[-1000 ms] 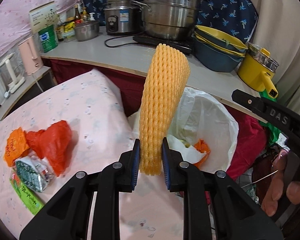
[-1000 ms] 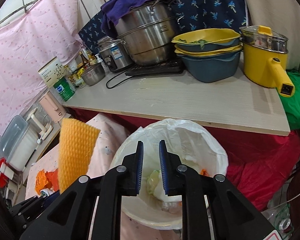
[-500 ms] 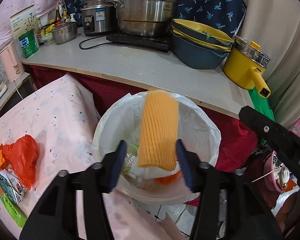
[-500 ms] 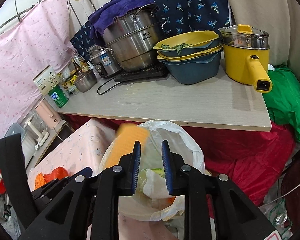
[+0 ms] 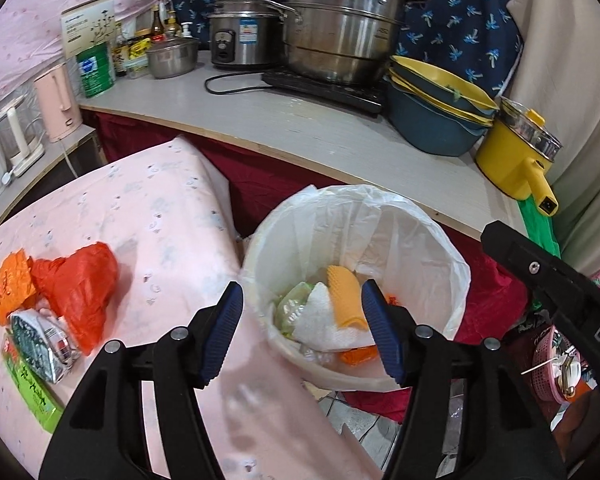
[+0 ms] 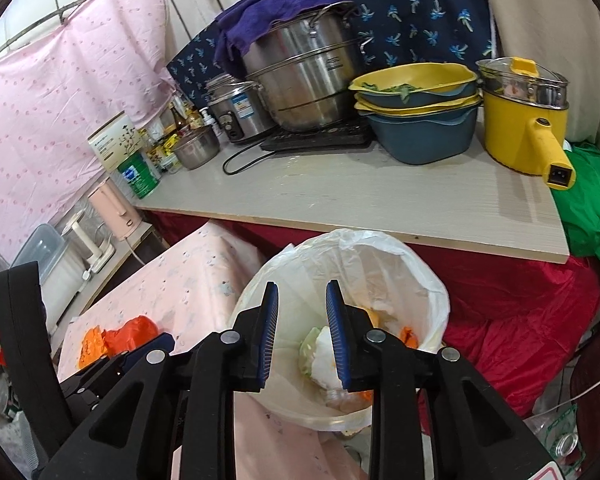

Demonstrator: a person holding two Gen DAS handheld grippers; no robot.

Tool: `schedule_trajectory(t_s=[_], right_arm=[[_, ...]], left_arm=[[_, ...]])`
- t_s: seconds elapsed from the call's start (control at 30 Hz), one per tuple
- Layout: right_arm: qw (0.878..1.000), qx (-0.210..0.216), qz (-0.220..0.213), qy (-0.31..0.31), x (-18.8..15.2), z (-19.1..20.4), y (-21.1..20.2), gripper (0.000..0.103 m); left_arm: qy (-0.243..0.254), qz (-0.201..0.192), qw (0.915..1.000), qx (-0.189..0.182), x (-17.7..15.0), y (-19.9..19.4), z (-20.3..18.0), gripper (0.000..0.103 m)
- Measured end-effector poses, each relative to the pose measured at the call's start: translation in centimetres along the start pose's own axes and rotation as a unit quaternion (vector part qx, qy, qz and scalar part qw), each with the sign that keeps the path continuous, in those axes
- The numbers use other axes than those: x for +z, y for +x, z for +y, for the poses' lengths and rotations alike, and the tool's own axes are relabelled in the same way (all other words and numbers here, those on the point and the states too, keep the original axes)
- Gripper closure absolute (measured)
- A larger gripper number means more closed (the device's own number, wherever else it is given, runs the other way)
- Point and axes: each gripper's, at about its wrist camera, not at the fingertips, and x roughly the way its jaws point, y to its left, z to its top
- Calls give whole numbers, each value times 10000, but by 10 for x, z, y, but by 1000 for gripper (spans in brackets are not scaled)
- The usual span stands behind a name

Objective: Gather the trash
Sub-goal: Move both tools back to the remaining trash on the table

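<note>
- Left gripper (image 5: pixel 302 328): fingers (image 5: pixel 223 330) spread wide and opening further, nothing between them, poised over the near rim of the trash bin (image 5: pixel 456 276).
- Right gripper (image 6: pixel 302 334): fingers (image 6: pixel 269 334) parted by a narrow gap, gripping nothing, also over the bin.
- Trash bin, lined with a white plastic bag, stands just off the right edge of the pink-clothed table (image 5: pixel 148 224). Inside lie the yellow foam net sleeve (image 5: pixel 344 300), white crumpled wrapping (image 5: pixel 320 320) and orange scraps (image 5: pixel 356 356).
- Uncollected trash sits at the table's left edge: an orange-red plastic bag (image 5: pixel 78 296), an orange wrapper (image 5: pixel 10 286), a green-patterned packet (image 5: pixel 40 338) and a green box (image 5: pixel 30 392), all touching or nearly so.
- Beyond, the counter (image 5: pixel 300 128) carries a steel stockpot (image 5: pixel 336 36), stacked basins (image 5: pixel 436 116) and a yellow electric pot (image 5: pixel 516 156) at its right end.
</note>
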Motion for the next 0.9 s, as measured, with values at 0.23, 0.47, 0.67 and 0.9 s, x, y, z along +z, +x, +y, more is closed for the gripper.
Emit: schedule_trajectory(t_s=[0.23,0.47,0.67,0.9], right_arm=[[9992,226,134,-290,-10,40,8,77],[9973,437,215,-551,-21,81,13,66],[9939,619,386,-822,-37,119,21,62],[9881,824,675,-1106,-60,162,37,59]], left_arm=[[-456,-51,9987,240,-8,-18,50,44],[-951,-110,9941,509,-20,-38,107,41],[-1453,-157,9863,769,-39,-57,160,38],[-1890,-119,9751,1152,-63,-75,215,34]])
